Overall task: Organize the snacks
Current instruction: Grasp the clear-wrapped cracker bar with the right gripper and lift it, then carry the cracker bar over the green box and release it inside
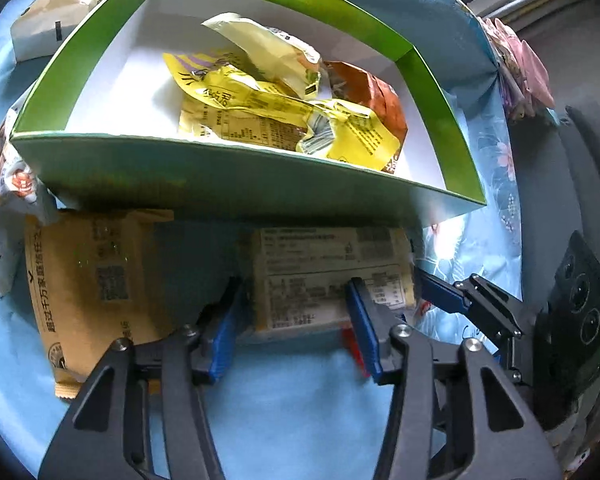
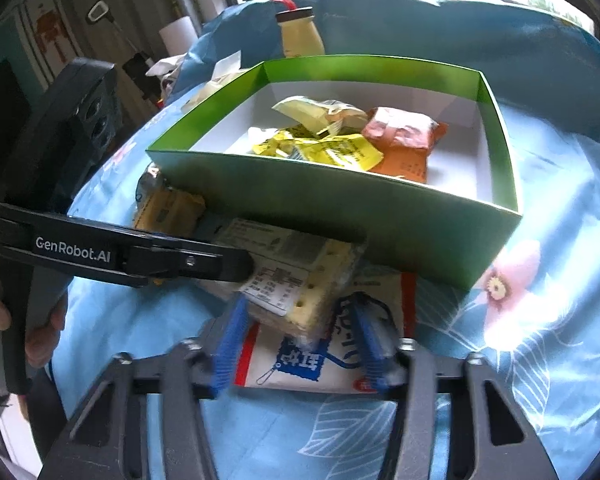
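Note:
A green box [image 1: 220, 176] [image 2: 339, 208] stands on the blue floral cloth and holds yellow packets [image 1: 260, 112] [image 2: 323, 148] and an orange packet [image 1: 371, 92] [image 2: 403, 136]. A clear cracker pack [image 1: 323, 272] [image 2: 300, 276] lies in front of the box. My left gripper [image 1: 296, 308] is open, its blue fingers either side of the pack's near end. My right gripper [image 2: 300, 324] is open over the cracker pack's corner and a white, red and blue packet [image 2: 319, 360]. The left gripper's finger [image 2: 204, 264] reaches over the pack in the right wrist view.
A tan packet [image 1: 100, 288] [image 2: 172, 212] lies left of the cracker pack. A white patterned packet [image 1: 8, 200] and a beige bag [image 1: 68, 4] lie at the left. A yellow bottle [image 2: 300, 32] stands behind the box. Pink packets [image 1: 519, 72] lie at the cloth's right edge.

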`<state>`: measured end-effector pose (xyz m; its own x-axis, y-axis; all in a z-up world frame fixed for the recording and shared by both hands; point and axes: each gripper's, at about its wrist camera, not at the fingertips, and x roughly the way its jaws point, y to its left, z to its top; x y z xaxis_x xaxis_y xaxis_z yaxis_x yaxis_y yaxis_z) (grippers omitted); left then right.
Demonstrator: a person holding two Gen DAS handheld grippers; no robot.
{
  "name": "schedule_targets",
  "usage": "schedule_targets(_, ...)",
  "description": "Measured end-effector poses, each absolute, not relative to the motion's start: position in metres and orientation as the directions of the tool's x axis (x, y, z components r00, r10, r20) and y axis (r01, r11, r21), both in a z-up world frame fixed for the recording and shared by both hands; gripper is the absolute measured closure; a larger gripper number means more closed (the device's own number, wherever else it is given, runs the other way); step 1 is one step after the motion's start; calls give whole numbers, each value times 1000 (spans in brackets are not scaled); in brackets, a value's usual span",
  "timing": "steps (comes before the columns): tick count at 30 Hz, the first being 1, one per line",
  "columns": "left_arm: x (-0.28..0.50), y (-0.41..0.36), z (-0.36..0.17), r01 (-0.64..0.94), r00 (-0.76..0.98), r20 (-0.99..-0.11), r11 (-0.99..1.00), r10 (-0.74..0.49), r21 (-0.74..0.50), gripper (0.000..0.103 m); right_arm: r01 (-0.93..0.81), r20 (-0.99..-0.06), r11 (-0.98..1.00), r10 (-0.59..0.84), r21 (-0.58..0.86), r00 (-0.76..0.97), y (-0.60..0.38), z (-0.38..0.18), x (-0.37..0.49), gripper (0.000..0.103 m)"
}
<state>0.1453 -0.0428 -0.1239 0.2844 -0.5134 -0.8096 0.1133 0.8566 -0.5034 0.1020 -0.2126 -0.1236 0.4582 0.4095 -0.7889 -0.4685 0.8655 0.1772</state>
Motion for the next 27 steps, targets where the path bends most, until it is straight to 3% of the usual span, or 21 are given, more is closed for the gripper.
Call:
schedule_targets(5,142,-35,-124,93,300,-796,847,-525,-523,62,-469,-786,867,407,172,465,-213,-123,100,59)
schedule_targets(27,105,-30,-77,152,413,-758,859,-504,-488,63,-486,-723,861,431,150,540,-203,-81,60,59)
